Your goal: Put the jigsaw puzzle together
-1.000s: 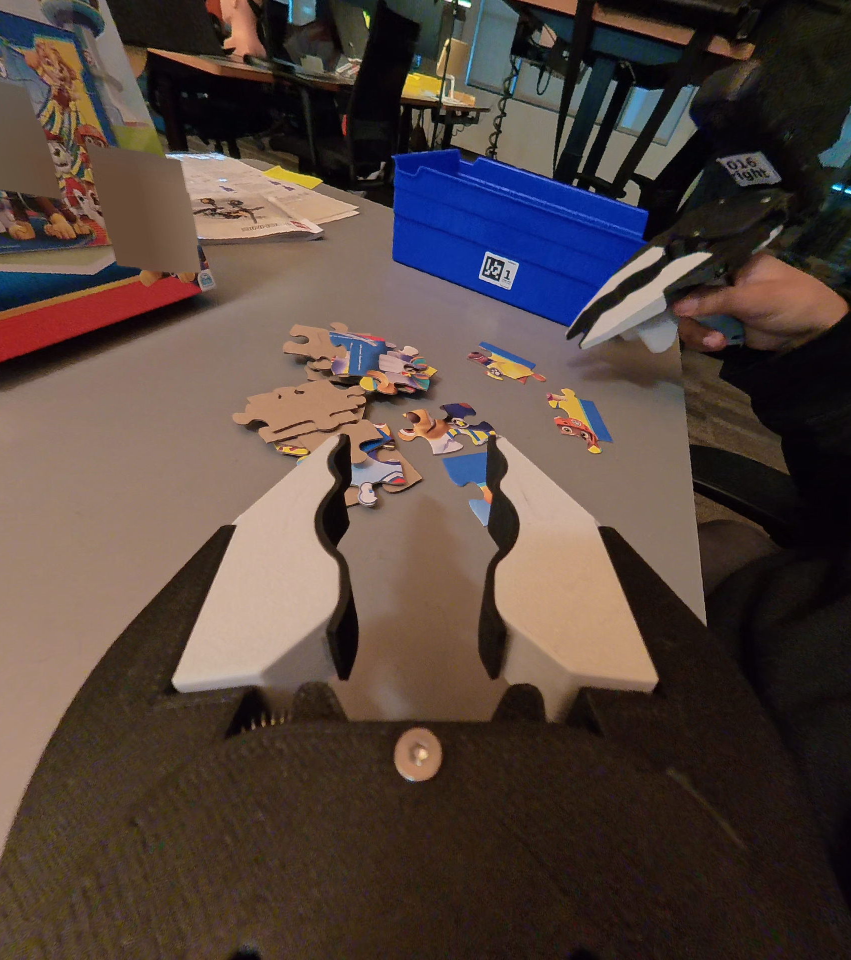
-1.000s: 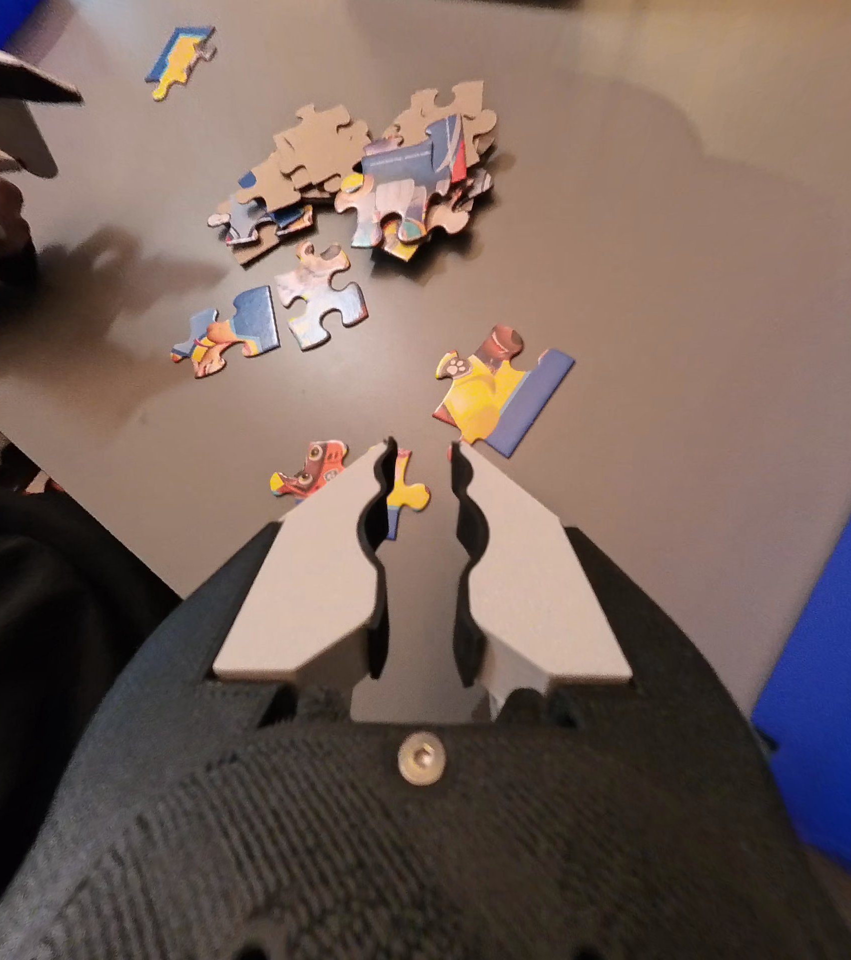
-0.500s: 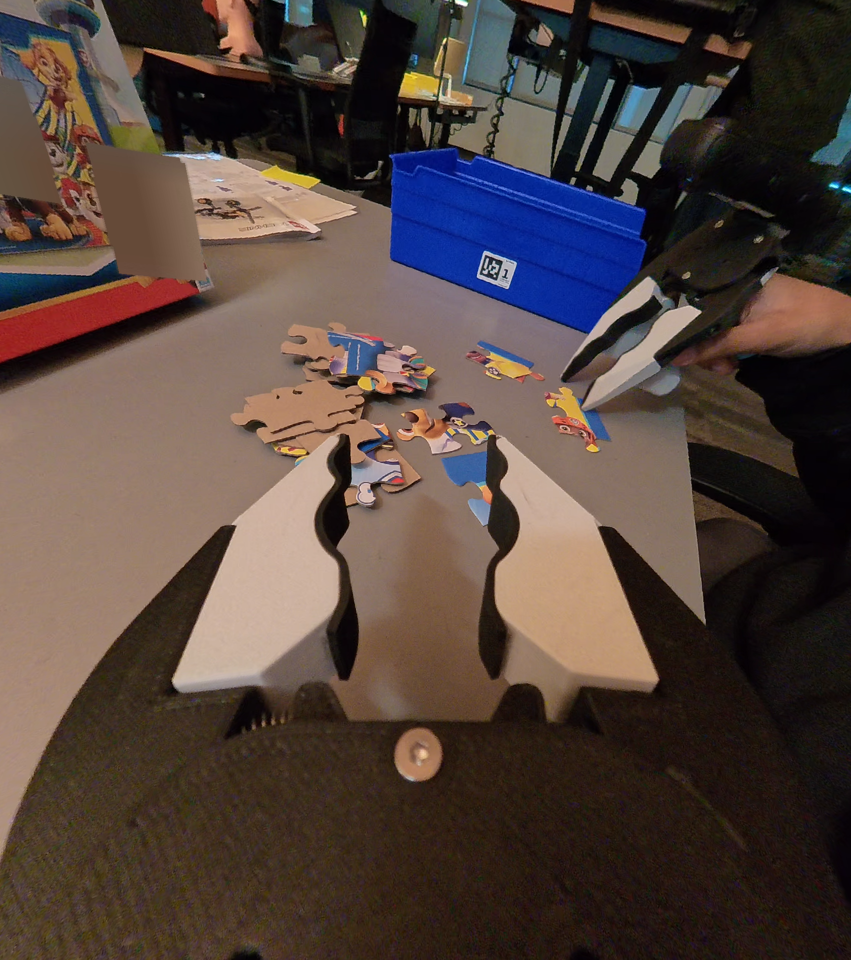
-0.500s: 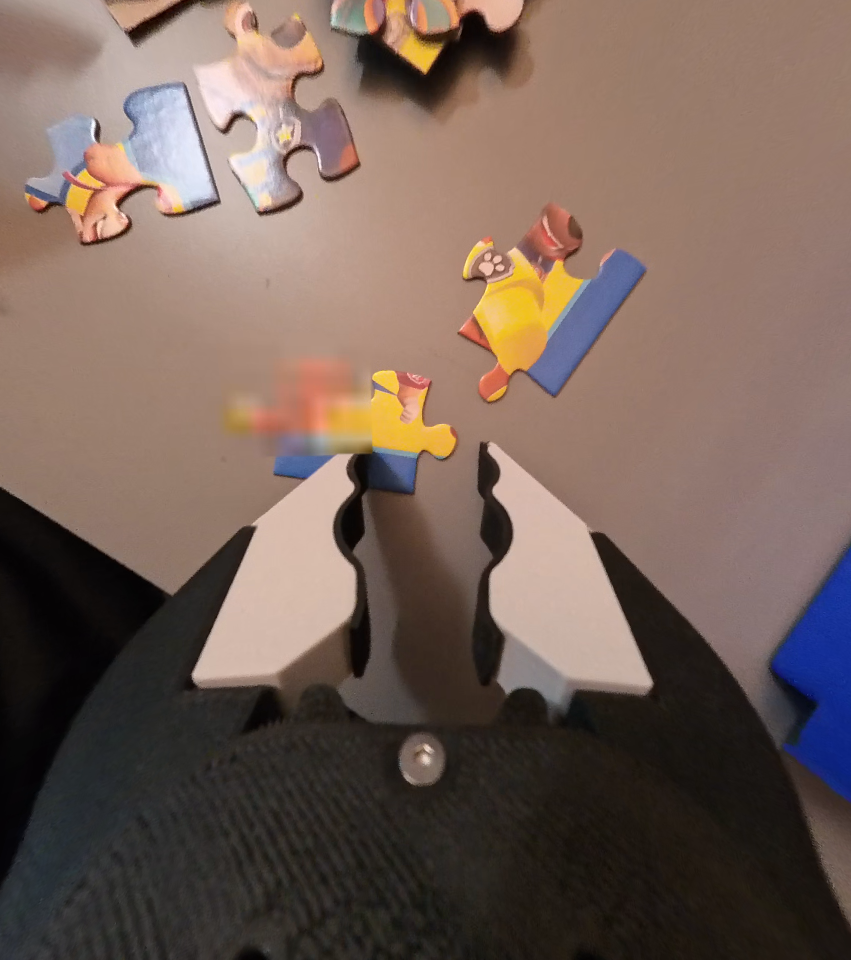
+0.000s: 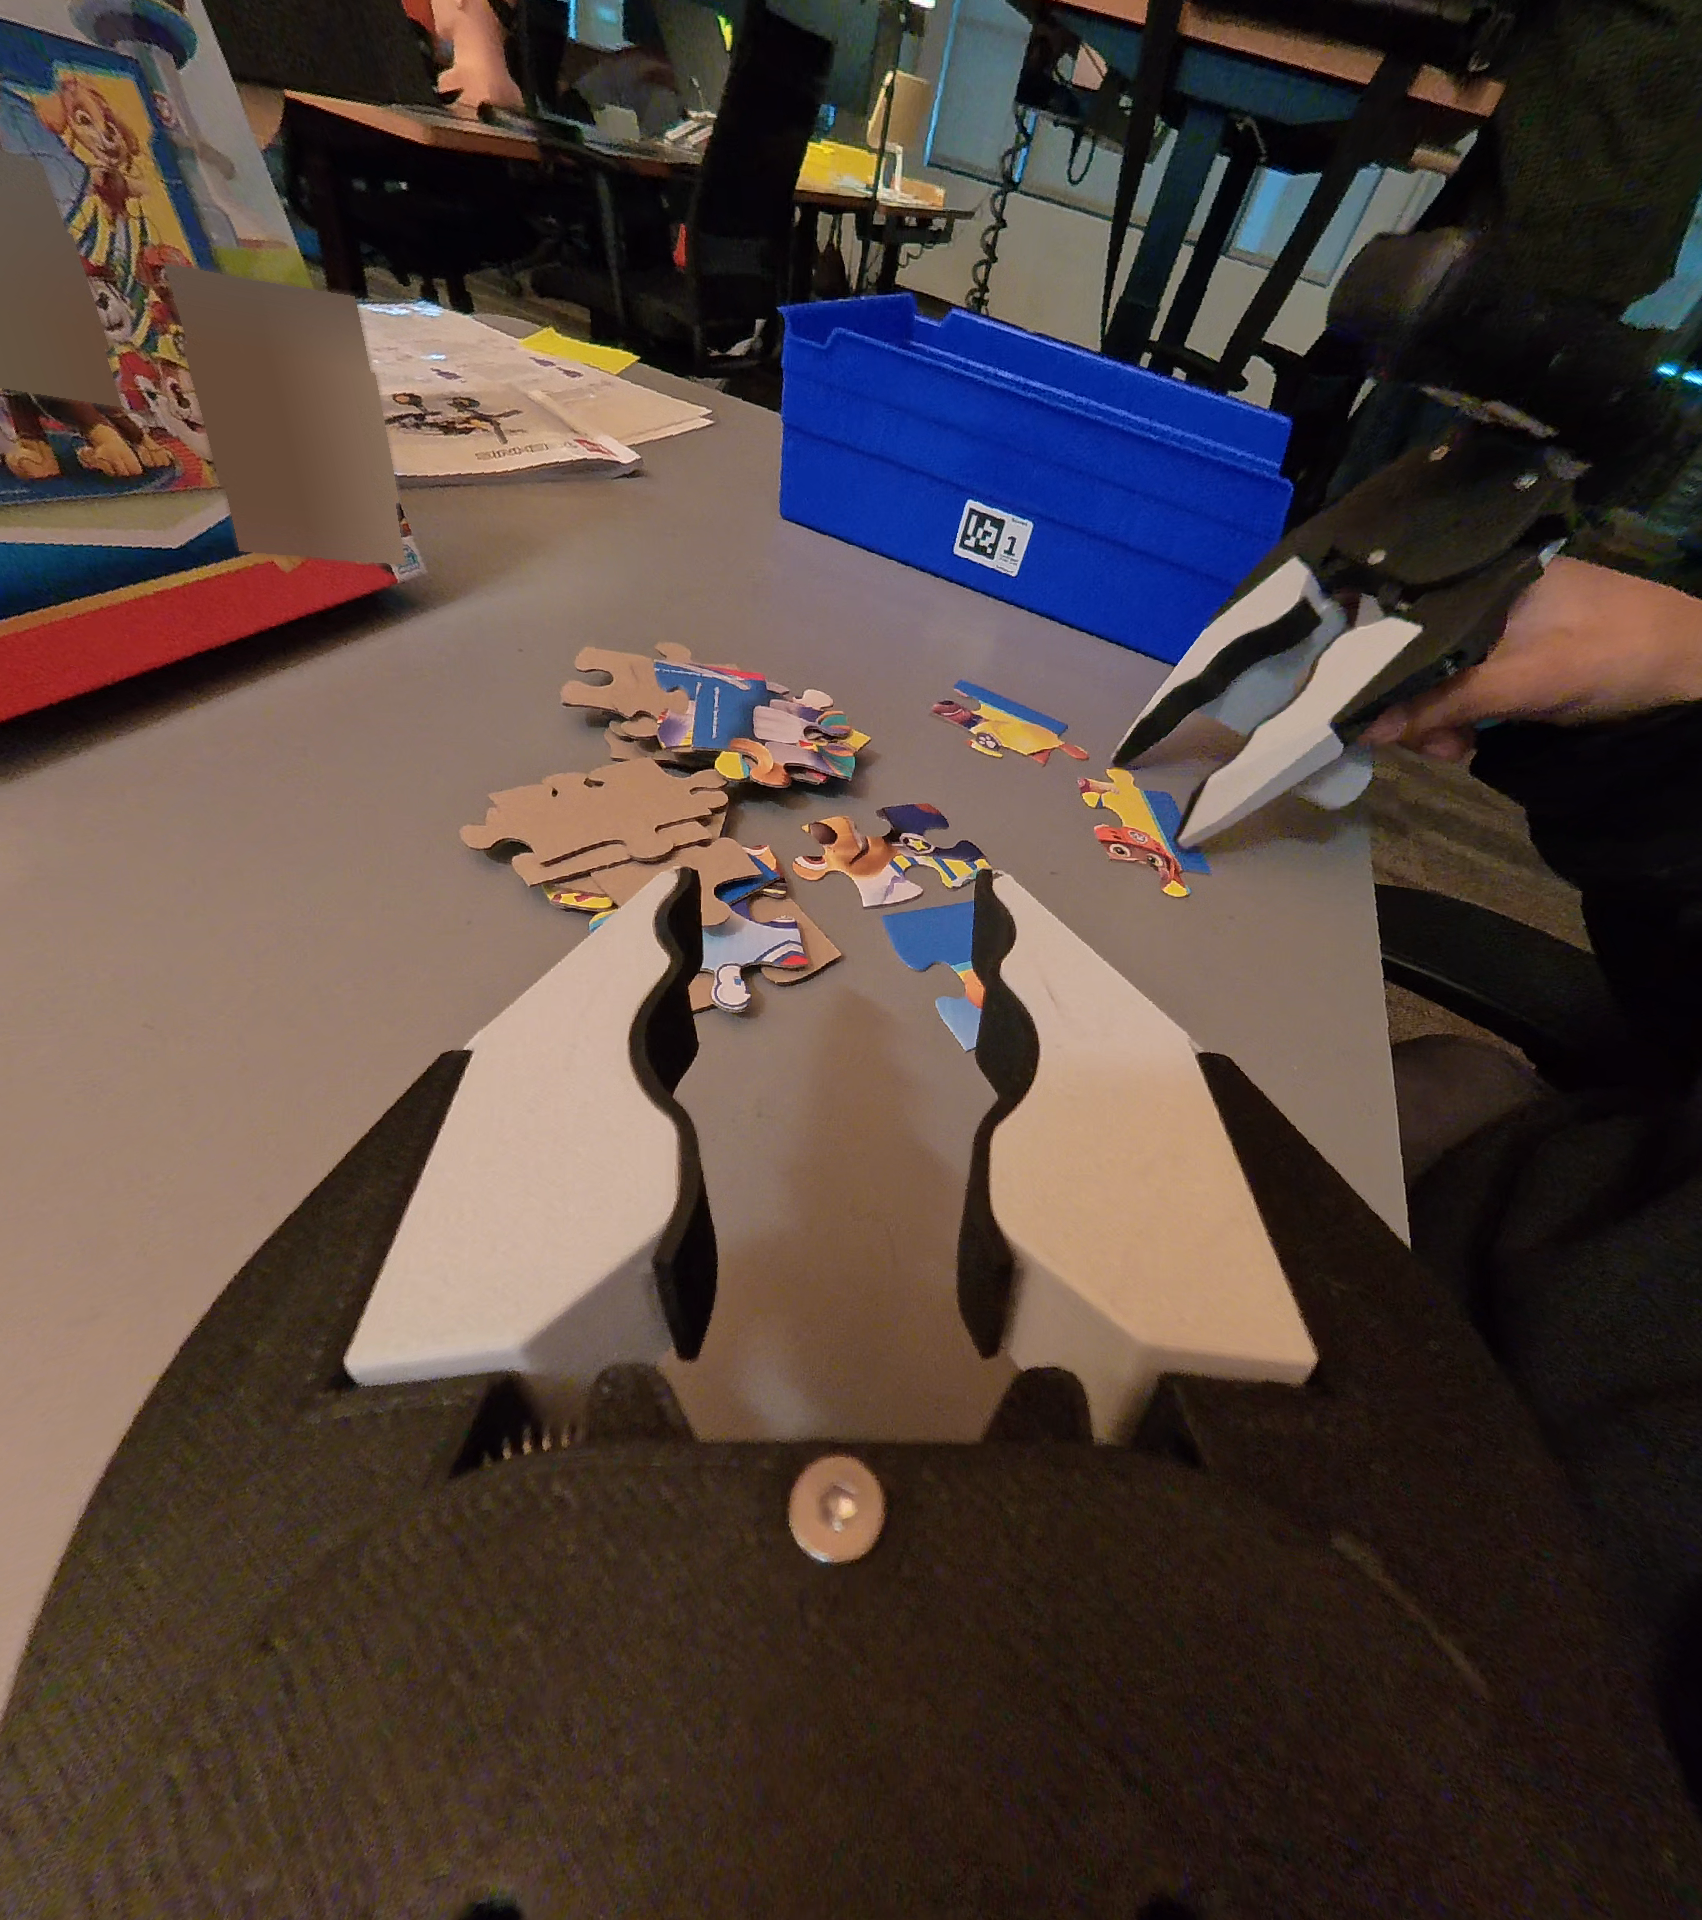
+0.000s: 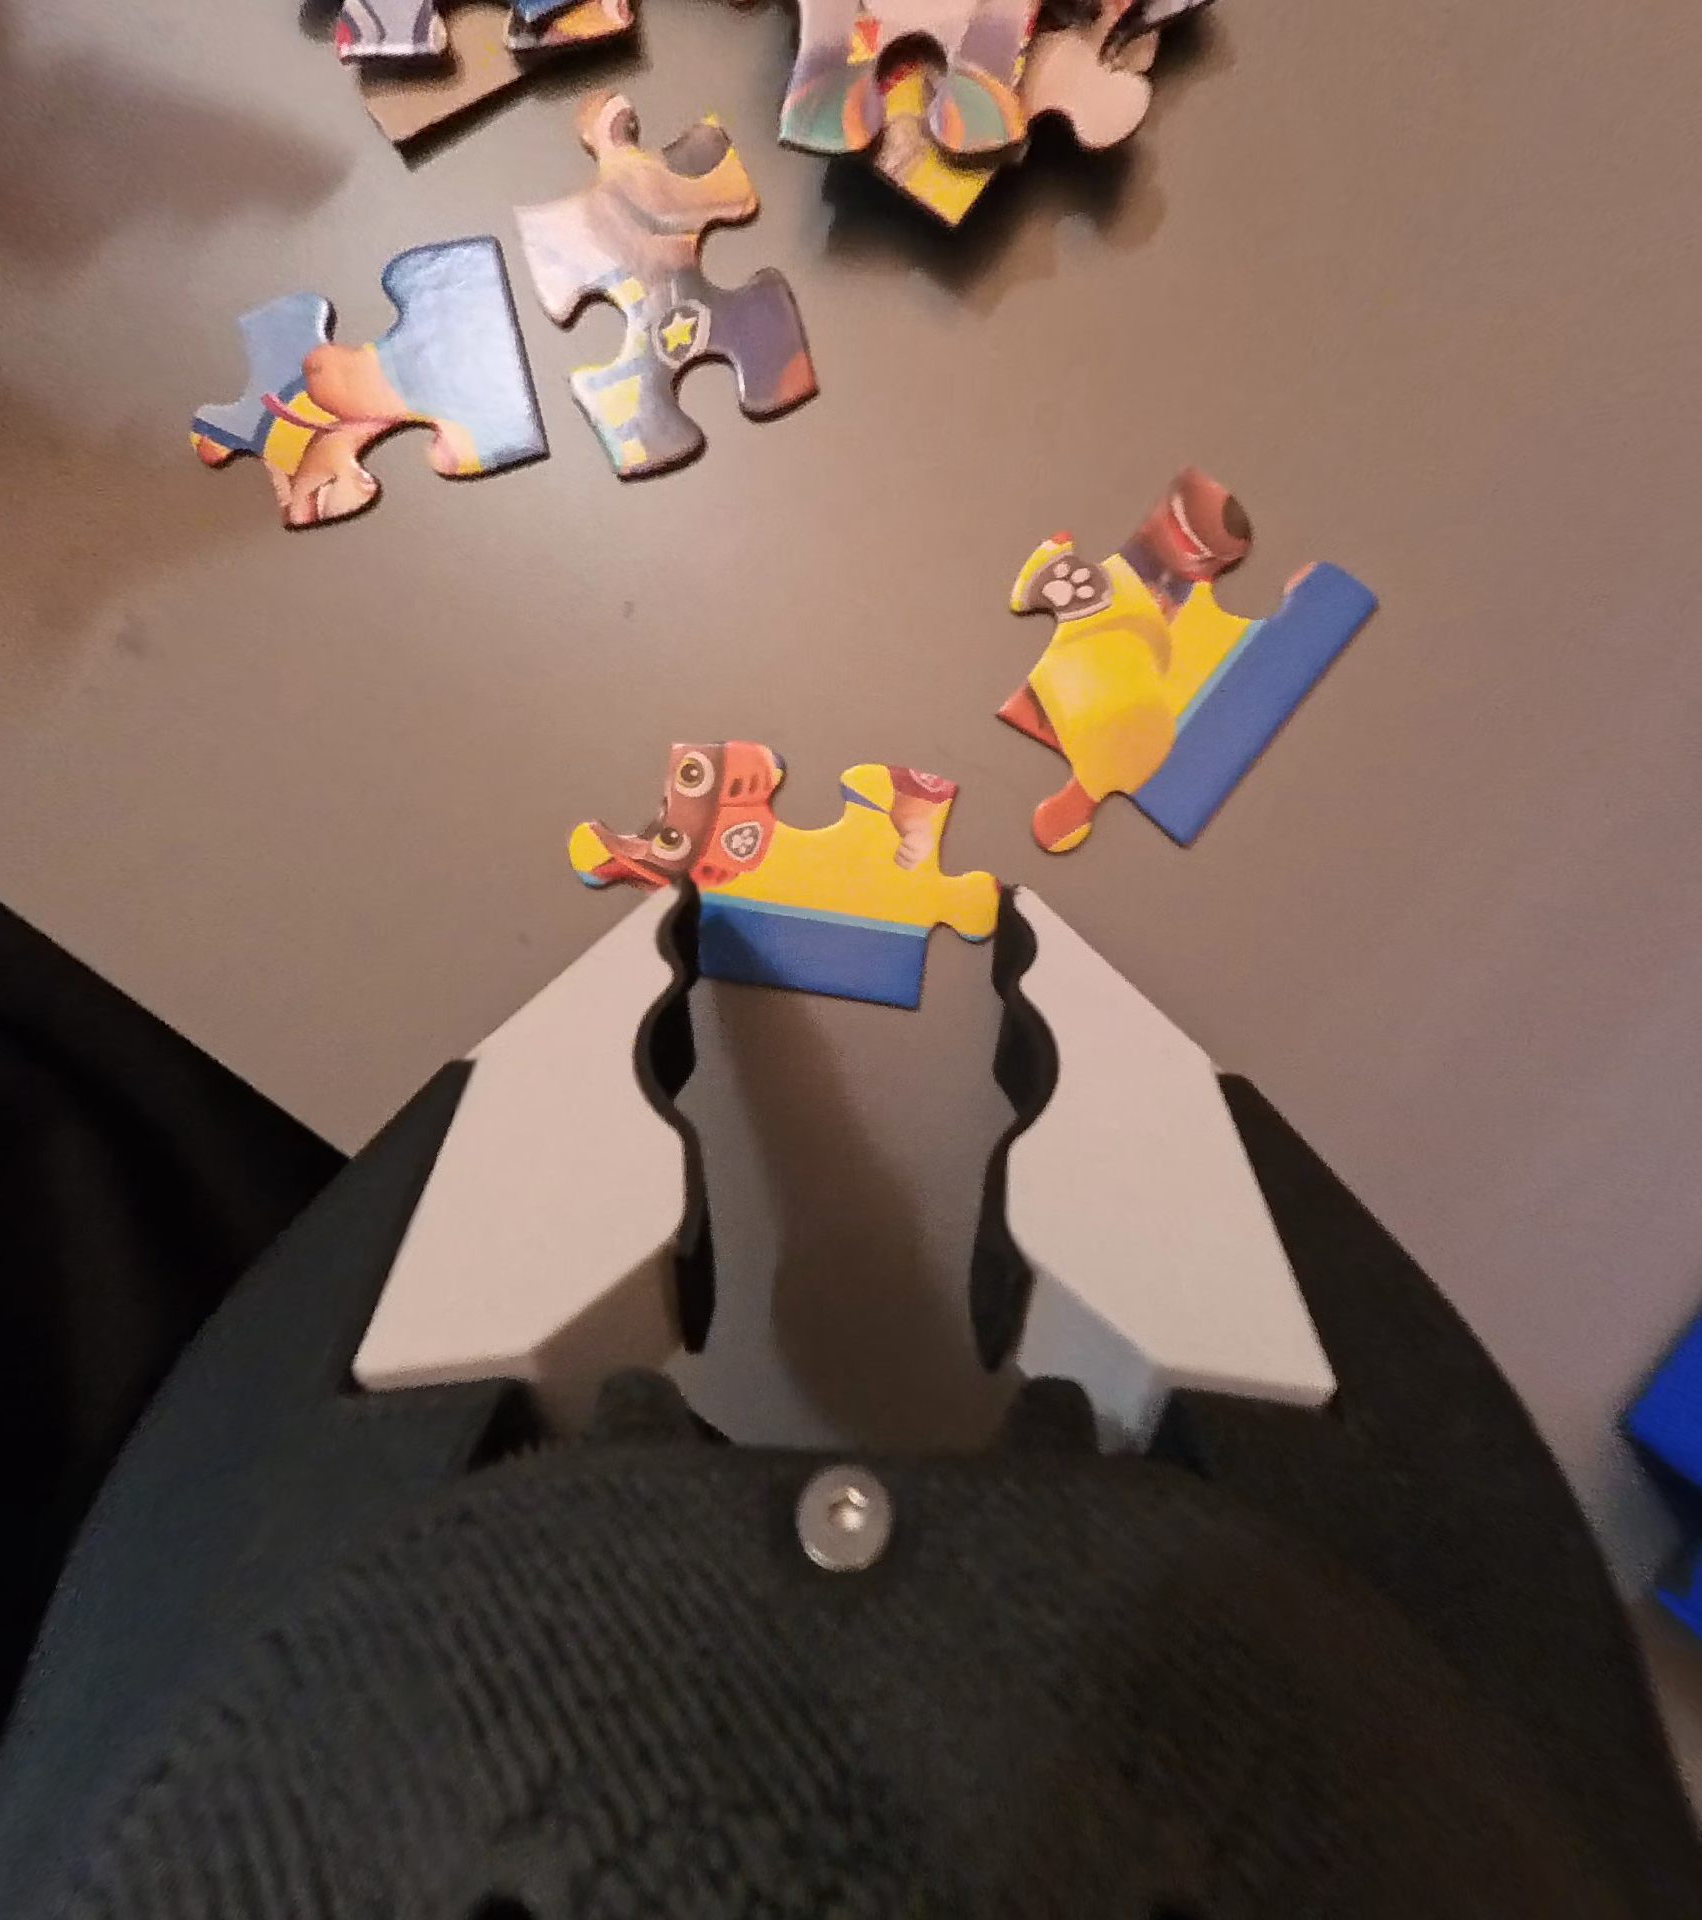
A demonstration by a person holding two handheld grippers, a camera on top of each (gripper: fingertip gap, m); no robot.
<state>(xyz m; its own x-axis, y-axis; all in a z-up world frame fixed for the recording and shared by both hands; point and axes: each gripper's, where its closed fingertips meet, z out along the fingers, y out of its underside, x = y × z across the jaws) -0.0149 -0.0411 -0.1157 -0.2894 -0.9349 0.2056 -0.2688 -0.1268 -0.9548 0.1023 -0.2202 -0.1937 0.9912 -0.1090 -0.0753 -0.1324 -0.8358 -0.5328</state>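
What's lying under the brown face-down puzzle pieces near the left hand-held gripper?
Under the brown face-down pieces, coloured edges of other puzzle pieces poke out, lying on the grey table. Their pictures and their number are covered. The open left hand-held gripper hides part of the stack.

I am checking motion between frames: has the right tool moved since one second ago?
Yes. Seen from the left wrist, the right tool has come down from beside the blue bin to the table, straddling the yellow-and-blue puzzle piece, open.

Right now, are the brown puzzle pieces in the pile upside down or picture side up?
Upside down. The brown puzzle pieces show plain cardboard backs, while loose pieces nearby show colourful pictures.
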